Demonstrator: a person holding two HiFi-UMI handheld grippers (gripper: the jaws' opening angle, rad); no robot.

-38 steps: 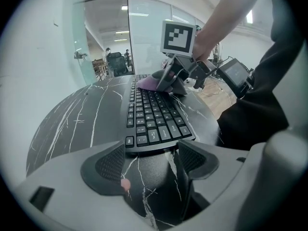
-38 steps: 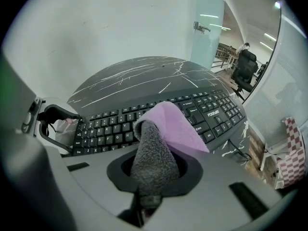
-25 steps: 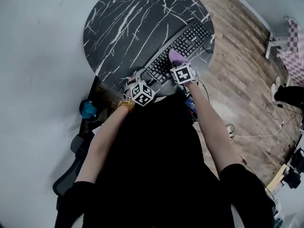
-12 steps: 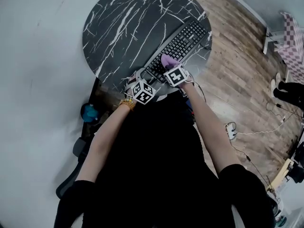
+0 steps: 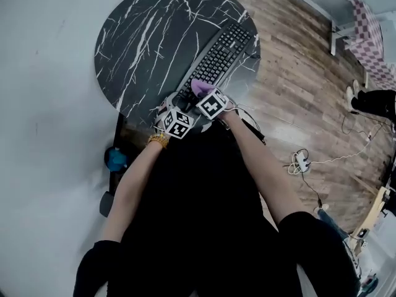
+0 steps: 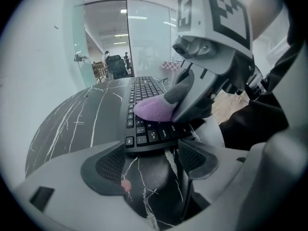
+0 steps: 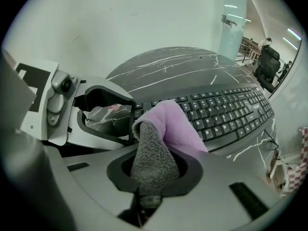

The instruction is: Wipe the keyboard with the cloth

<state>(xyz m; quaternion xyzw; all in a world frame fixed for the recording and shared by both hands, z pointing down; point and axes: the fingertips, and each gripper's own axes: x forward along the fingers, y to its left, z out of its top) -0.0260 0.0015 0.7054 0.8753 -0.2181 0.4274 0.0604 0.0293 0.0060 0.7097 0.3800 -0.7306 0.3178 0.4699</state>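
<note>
Over the head view, a round bench of black stone with white veins stands on a wooden plank floor. A black keyboard lies slanted along the bench's right part. Both tools meet at the keyboard's near end. The left tool is just beside it, and the right tool is above the keys with a purple cloth at its tip. Thin cables lie on the floor to the right.

Seen in the left gripper view, the left tool's two ribbed dark pads are wide apart and hold nothing. Between them only the veined bench top shows, and the keyboard's end is just beyond. The right tool with its marker cube crosses in front and covers the keys on the right.

Seen in the right gripper view, the right tool's jaws are closed on the cloth. It is fluffy, grey on one side and purple on the other, and its free part rests on the keyboard's end keys. The left tool stands close at the left.
</note>
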